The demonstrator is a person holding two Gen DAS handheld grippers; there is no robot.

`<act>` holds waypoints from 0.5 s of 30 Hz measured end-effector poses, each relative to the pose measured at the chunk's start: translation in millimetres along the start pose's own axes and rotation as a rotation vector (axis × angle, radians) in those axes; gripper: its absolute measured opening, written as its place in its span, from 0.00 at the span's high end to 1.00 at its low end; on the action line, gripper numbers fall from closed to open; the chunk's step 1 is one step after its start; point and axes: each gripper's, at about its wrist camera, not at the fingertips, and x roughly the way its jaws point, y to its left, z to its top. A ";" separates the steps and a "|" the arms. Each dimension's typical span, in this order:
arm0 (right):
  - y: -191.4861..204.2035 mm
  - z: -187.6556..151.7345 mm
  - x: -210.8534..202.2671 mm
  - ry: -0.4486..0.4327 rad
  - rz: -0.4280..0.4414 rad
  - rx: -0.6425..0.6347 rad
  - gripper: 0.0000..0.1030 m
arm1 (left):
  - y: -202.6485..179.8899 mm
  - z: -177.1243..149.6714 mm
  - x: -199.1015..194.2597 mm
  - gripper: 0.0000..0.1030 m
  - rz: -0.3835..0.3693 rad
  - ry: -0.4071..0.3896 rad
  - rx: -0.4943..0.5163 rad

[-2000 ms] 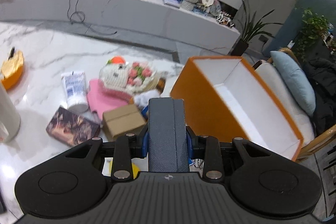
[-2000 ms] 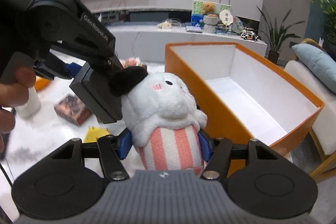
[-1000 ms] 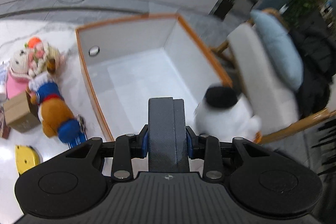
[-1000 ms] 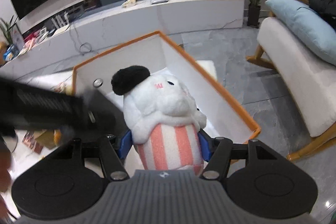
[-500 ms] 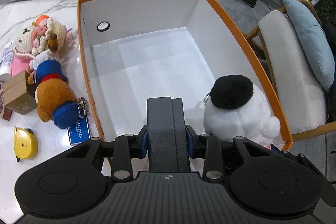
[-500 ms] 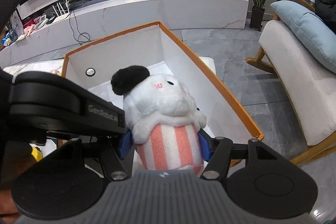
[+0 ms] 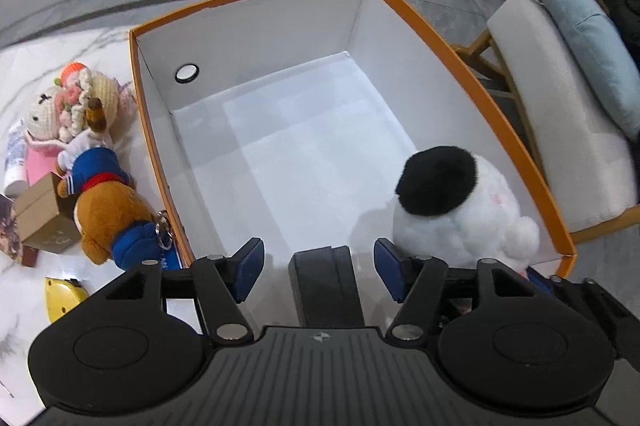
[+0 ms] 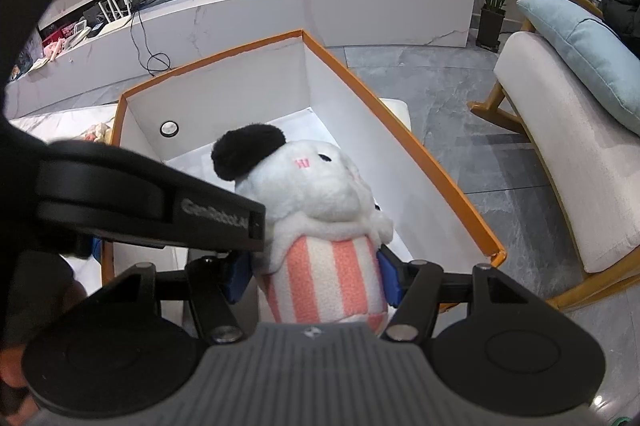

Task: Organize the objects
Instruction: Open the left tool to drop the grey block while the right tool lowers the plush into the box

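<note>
An orange box (image 7: 472, 74) with a white inside stands open below both grippers; it also shows in the right wrist view (image 8: 400, 134). My left gripper (image 7: 320, 268) is open over the box's near end, and a dark grey flat case (image 7: 326, 286) sits loose between its blue pads. My right gripper (image 8: 316, 276) is shut on a white plush toy (image 8: 320, 202) with a black ear and pink-striped body, held over the box's near right corner. The toy also shows in the left wrist view (image 7: 456, 210).
Left of the box on the marble table lie a brown bear in blue clothes (image 7: 104, 202), a knitted flower doll (image 7: 76, 106), a cardboard box (image 7: 40, 218) and a yellow tape measure (image 7: 64, 298). A cushioned chair (image 7: 560, 114) stands right of the box.
My left gripper has opened, and the grey case has slipped lower between its pads. Both grippers came over the box. The right gripper still holds the plush toy.
</note>
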 end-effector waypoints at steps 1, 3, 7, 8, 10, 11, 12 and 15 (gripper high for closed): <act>1.0 0.1 0.6 0.004 -0.003 -0.007 0.38 | 2.0 1.1 -2.7 0.27 -0.016 0.006 -0.007; 3.0 1.6 3.6 0.024 -0.009 -0.018 0.38 | 5.6 4.1 -10.0 0.27 -0.037 0.000 -0.007; 1.8 6.0 11.3 0.068 -0.012 -0.009 0.38 | 10.7 10.0 -31.3 0.21 -0.079 -0.040 0.062; 2.6 6.8 14.1 0.080 -0.015 -0.010 0.38 | 14.8 11.1 -37.4 0.21 -0.101 -0.041 0.058; 5.1 8.3 21.3 0.109 -0.019 -0.003 0.38 | 25.2 12.0 -52.0 0.21 -0.162 -0.054 0.048; 6.7 9.5 25.3 0.124 -0.023 0.001 0.37 | 30.8 10.8 -61.2 0.21 -0.188 -0.069 0.053; 10.0 11.0 28.4 0.131 -0.046 -0.008 0.37 | 34.7 8.9 -68.5 0.20 -0.204 -0.086 0.061; 13.0 16.3 38.2 0.175 -0.050 0.018 0.37 | 50.8 1.7 -90.8 0.19 -0.260 -0.143 0.080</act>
